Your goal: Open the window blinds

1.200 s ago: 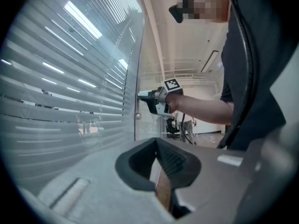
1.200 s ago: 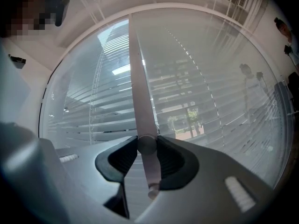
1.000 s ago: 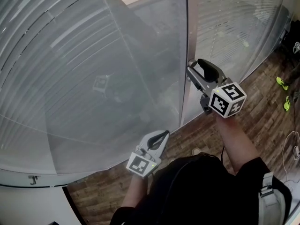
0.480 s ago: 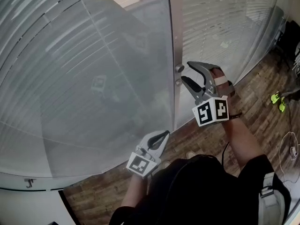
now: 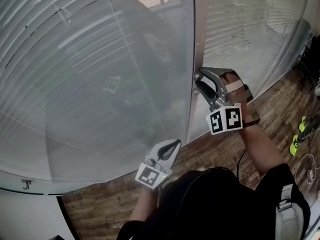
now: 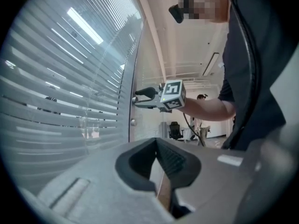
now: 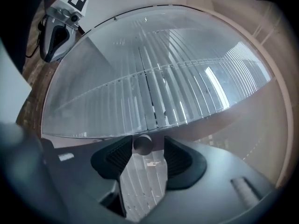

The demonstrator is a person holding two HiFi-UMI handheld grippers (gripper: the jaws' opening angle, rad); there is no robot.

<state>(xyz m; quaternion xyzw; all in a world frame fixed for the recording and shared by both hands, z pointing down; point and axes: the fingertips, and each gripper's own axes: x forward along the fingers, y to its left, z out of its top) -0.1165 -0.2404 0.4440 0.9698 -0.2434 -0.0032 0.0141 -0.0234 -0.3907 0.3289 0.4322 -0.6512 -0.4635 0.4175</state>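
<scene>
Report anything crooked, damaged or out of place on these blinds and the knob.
Nothing stands out. The blinds have slats that run evenly and parallel, with none visibly bent or hanging loose. The small round knob sits straight between the closing jaws of the right gripper, not yet clamped.

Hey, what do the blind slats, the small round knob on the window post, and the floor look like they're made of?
Blind slats: thin, pale and smooth, probably painted aluminium or plastic; they catch streaks of light.
Knob: likely brushed metal, grey with a dull sheen.
Floor: wood-look planks with brown grain; real wood or laminate, hard to say.
</scene>
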